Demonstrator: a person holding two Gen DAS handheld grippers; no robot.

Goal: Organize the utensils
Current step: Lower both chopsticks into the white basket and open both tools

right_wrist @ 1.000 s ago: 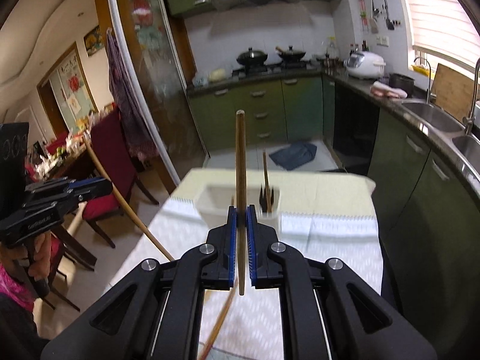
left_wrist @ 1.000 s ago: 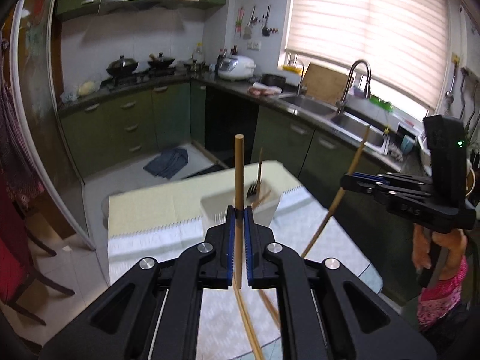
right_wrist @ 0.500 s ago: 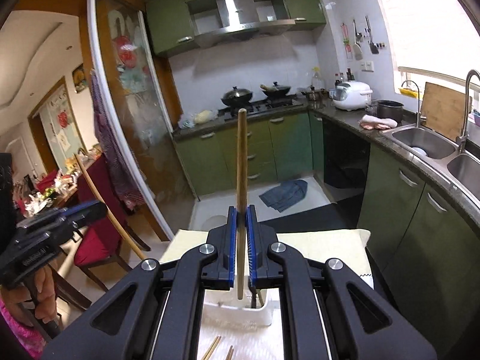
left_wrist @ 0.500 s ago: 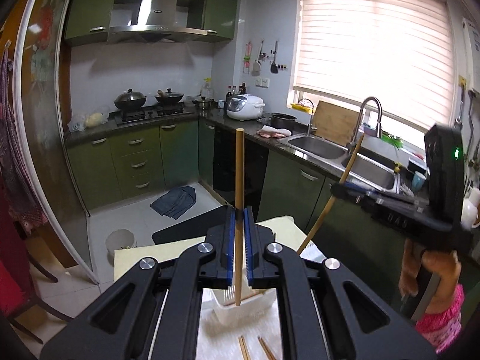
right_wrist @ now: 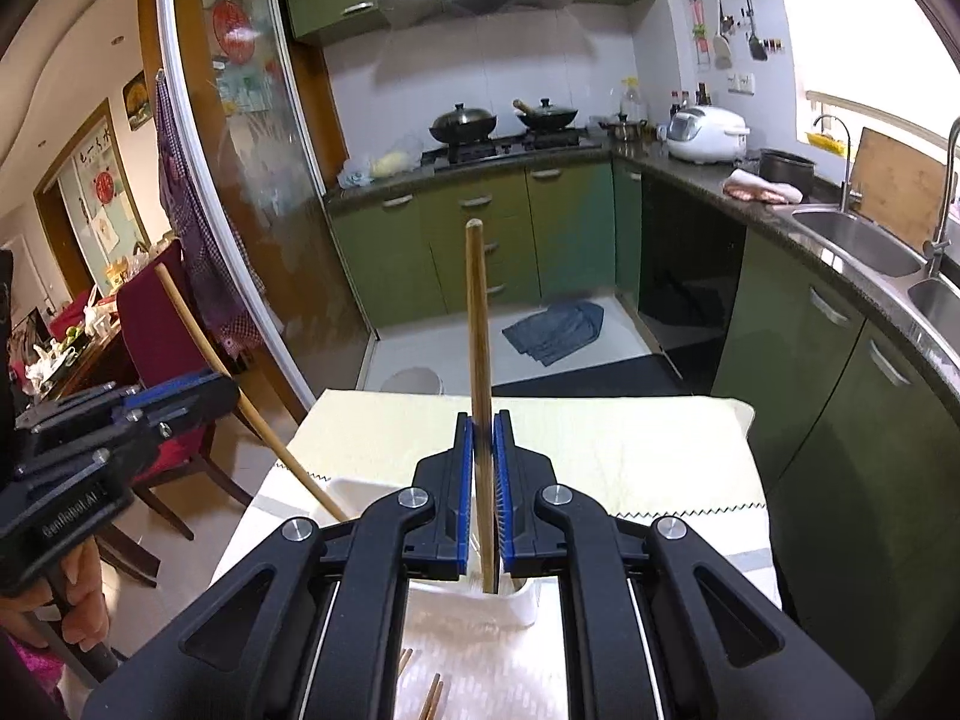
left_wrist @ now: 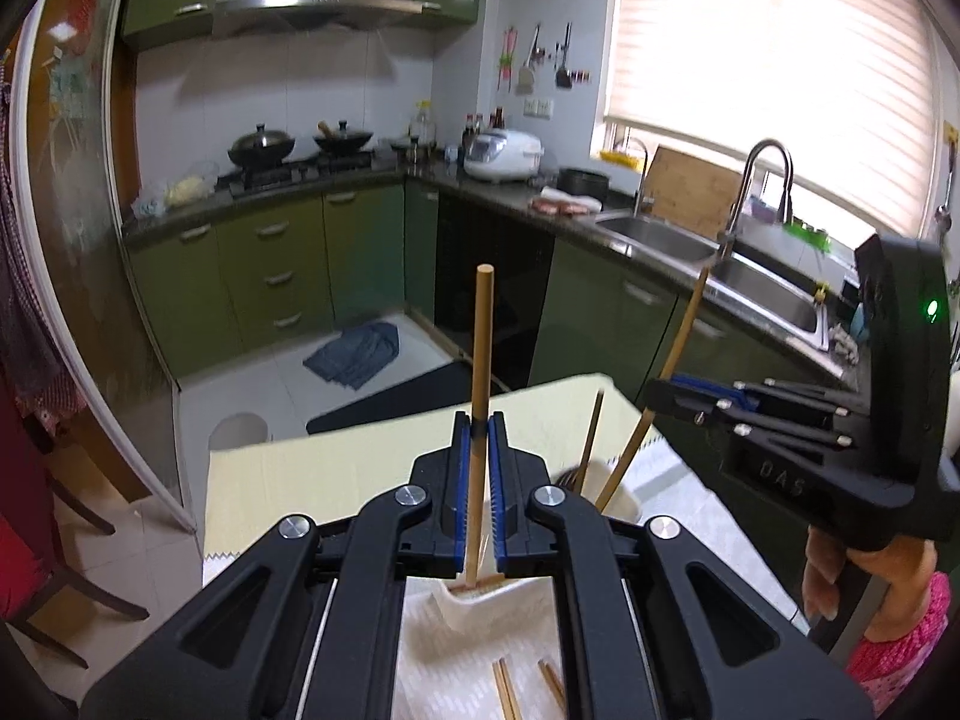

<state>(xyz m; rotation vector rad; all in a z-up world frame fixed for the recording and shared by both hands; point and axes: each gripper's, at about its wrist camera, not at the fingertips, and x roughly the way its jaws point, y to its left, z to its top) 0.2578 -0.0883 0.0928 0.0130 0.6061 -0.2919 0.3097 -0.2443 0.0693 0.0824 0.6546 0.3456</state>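
Chopsticks: we hold one wooden chopstick in each gripper, both standing nearly upright above the white utensil holder.
Left gripper (left_wrist: pixel 479 438): our fingers are pressed onto the left chopstick (left_wrist: pixel 482 348), pinching it partway along its length; its blunt end points to 12 o'clock and its lower tip sits over the holder's near edge.
Right gripper (right_wrist: pixel 483 438): our fingers pinch the right chopstick (right_wrist: pixel 478 324) the same way; its lower end reaches down to the holder's rim, and we cannot tell whether it touches.
Utensil holder (right_wrist: pixel 510 600): a white plastic tub on the counter, mostly hidden behind our grippers; in the left wrist view a fork (left_wrist: pixel 591 438) stands in it at about 1 o'clock from the left fingers.
Counter (right_wrist: pixel 648 450): covered by a pale yellow cloth at the far end and a white patterned one nearer to us.
Loose chopsticks (left_wrist: pixel 507 690): several lie flat on the white cloth at 6 o'clock, below the holder.
Each gripper seen from the other: the right one appears at 3 o'clock in the left view with its chopstick slanting into the holder; the left one appears at 9 o'clock in the right view.
Hand (left_wrist: pixel 864 570): grips the right handle, with a pink sleeve below it.
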